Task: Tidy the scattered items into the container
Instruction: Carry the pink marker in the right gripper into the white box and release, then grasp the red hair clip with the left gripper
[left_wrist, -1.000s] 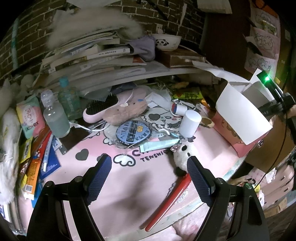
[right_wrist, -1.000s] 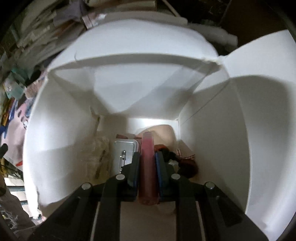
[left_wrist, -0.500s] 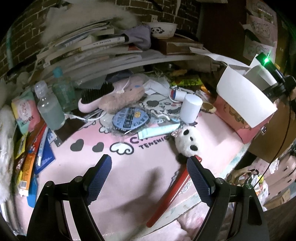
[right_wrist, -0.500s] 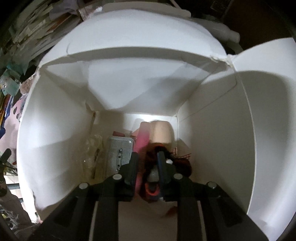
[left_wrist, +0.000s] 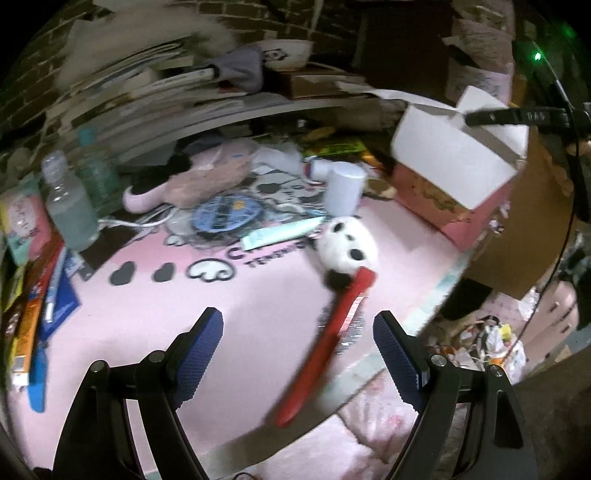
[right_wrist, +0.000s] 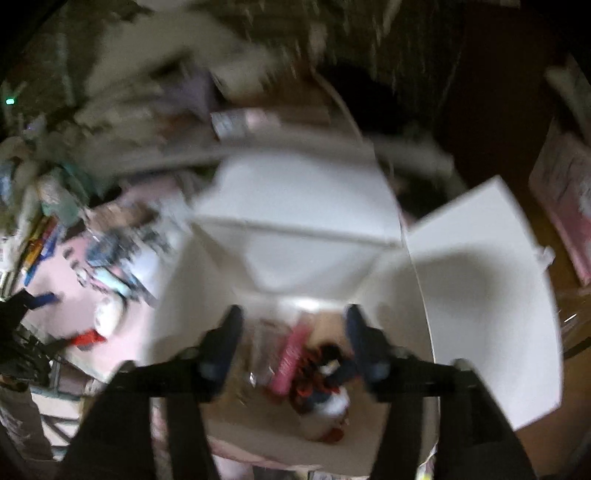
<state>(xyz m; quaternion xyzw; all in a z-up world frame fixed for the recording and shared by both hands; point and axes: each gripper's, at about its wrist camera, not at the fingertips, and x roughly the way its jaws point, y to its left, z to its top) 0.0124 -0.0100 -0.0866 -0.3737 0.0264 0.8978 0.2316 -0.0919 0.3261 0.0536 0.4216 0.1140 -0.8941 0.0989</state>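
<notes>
Container (right_wrist: 306, 206) flaps splayed, mouth unobstructed below the right gripper (right_wrist: 293, 332), fingers released; left gripper (left_wrist: 297, 339) released too, red comb (left_wrist: 325, 336) running diagonally toward the bench (left_wrist: 258, 295) edge.

on the pink mat (left_wrist: 258, 306) covering the table, dark printed letters sit beside a white cloud drawing; i can make out "tens" and a large "c" above it, the rest hidden under the panda plush (left_wrist: 347, 247). spines of the stacked books (left_wrist: 177, 79) carry print too blurred to read. the right view is too smeared for any text.
</notes>
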